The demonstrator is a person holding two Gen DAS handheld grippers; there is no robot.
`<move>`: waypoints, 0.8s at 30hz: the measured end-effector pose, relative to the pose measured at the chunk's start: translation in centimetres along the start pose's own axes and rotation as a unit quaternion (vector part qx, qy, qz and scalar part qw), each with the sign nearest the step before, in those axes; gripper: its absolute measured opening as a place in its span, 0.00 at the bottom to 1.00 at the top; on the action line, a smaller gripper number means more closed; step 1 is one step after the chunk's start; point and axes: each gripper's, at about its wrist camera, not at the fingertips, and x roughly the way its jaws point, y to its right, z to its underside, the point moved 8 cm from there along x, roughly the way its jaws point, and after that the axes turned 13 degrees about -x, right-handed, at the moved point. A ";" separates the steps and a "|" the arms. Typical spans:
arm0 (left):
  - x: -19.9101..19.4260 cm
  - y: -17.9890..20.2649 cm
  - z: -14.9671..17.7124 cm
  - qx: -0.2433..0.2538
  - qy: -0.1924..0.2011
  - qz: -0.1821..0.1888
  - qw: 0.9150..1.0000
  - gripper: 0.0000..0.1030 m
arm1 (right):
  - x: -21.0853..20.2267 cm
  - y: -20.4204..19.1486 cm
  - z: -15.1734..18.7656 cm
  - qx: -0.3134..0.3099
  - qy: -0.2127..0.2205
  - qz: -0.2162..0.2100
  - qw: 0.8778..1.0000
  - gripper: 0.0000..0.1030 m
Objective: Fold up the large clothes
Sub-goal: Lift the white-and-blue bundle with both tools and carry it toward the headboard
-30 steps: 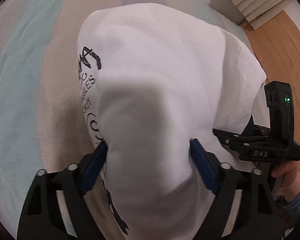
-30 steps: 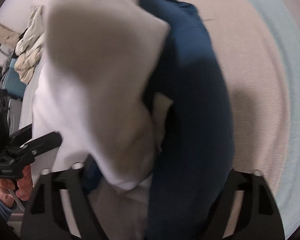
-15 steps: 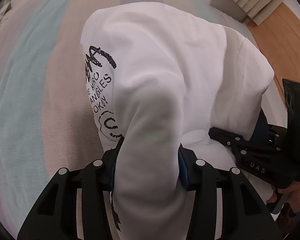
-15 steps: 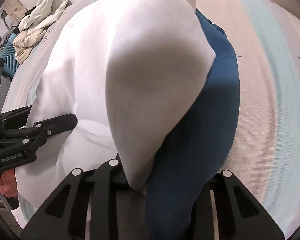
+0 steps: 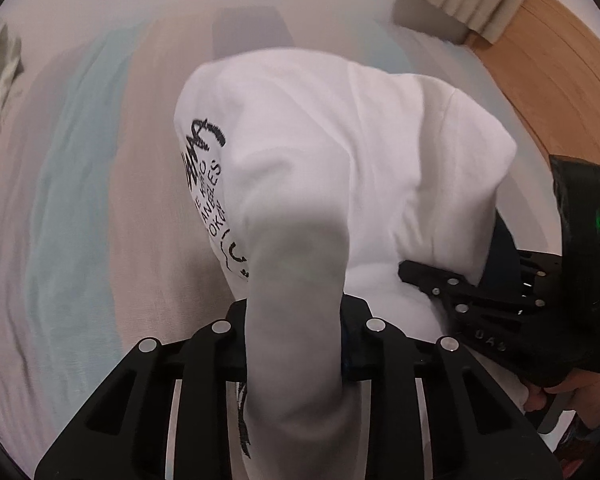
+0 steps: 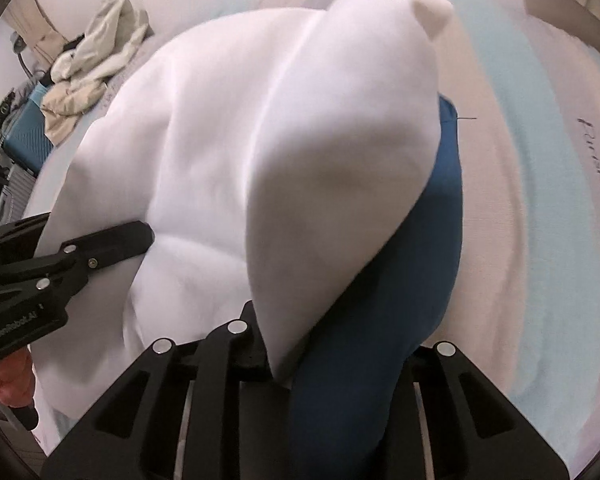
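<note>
- We're pinching the white sweatshirt [image 5: 340, 160] in the left gripper [image 5: 296, 320], whose jaws have just been closing on a bunched fold.
- The right gripper [image 6: 324, 360], beside it, is clamping white and blue fabric [image 6: 380, 320] together after closing too.
- We're holding the garment up off the striped bedspread [image 5: 80, 200], probably so it hangs straight for folding.
</note>
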 end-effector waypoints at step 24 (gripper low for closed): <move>-7.6 28.9 10.0 0.178 -0.001 0.105 0.978 0.26 | -24.7 14.8 18.4 0.141 0.044 0.156 0.977 0.18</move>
